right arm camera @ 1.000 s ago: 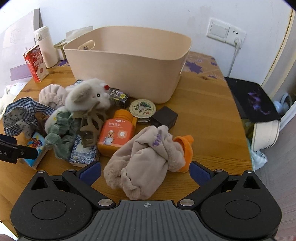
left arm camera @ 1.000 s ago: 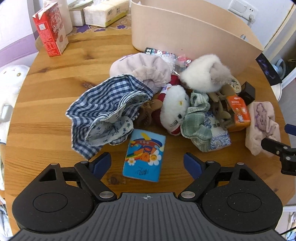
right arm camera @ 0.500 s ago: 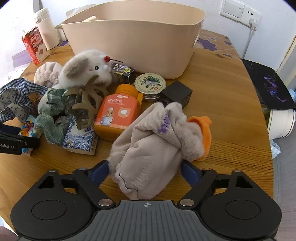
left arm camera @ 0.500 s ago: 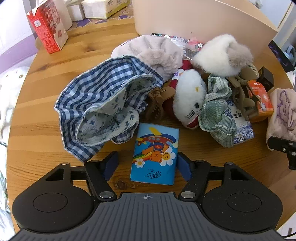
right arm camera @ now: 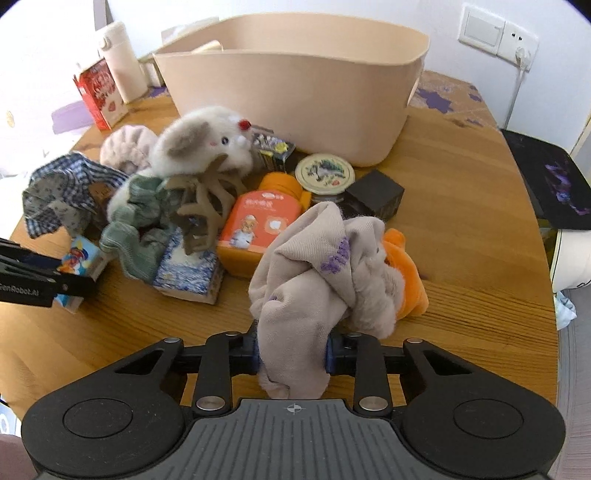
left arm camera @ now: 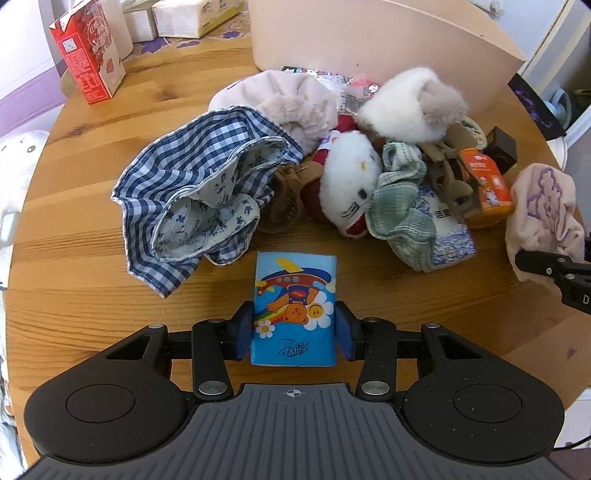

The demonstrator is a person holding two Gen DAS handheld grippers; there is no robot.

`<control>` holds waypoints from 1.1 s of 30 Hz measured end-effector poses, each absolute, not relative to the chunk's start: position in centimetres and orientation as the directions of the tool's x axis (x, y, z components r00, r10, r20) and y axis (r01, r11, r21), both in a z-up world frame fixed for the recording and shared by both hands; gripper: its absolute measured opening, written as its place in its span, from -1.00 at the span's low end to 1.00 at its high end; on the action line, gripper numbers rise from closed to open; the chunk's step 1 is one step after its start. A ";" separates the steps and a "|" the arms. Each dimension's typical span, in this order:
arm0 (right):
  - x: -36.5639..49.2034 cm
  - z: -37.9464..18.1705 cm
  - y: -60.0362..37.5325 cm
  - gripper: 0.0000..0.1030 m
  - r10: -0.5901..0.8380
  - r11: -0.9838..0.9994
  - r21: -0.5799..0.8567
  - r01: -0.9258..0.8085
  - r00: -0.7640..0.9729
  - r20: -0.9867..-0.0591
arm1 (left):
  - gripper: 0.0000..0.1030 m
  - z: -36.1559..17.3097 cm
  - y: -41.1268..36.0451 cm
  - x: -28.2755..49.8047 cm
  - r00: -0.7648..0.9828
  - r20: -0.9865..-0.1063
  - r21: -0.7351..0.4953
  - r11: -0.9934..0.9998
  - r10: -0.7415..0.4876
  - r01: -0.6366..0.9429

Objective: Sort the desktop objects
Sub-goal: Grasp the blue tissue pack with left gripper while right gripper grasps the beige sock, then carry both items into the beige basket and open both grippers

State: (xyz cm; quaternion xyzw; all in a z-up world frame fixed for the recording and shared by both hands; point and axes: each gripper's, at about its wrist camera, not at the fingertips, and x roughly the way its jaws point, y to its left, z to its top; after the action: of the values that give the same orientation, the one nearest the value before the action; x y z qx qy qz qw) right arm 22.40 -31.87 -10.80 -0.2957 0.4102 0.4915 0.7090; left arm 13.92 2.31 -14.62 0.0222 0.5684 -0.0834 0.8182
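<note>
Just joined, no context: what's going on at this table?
A person is sorting clutter on a wooden table, one tool per hand. The left tool has just been closing and now pinches a blue cartoon tissue pack. The right tool has just been closing on a beige cloth. A beige bin stands behind the pile.

A red carton (left arm camera: 88, 55) stands at the back of the round wooden surface (left arm camera: 74, 288). A tall white bottle (right arm camera: 120, 61) stands just beside the carton. Packs of white tissues (left arm camera: 195, 14) lie behind them, on a cloth with purple flowers (right arm camera: 443, 98). On the white wall there is a light switch (right arm camera: 480, 26), and next to it a socket with a white plug (right arm camera: 522, 55) in it. A white cord (right arm camera: 513, 96) hangs down from the plug.
</note>
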 end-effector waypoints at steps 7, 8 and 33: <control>22.6 -7.8 -32.3 -0.46 0.528 0.327 -0.009 -0.945 0.190 -0.827 | -0.11 -12.3 2.8 14.2 0.376 -0.914 -0.091 0.981 -0.151 0.173; 22.8 -7.2 -32.3 -0.46 0.540 0.328 -0.011 -0.945 0.196 -0.819 | -0.11 -11.8 2.7 14.1 0.386 -0.909 -0.096 0.981 -0.156 0.170; 28.4 0.4 -26.6 -0.45 0.700 0.289 -0.089 -0.953 0.274 -0.659 | -0.11 -0.2 -3.6 23.3 0.651 -0.732 -0.008 0.958 -0.201 0.286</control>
State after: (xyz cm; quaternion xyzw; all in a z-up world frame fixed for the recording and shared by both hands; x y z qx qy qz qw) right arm 28.36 -26.63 0.43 -0.2441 0.2591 0.5440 0.7598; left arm 23.28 -3.60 -0.22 0.0542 0.3955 -0.1342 0.9070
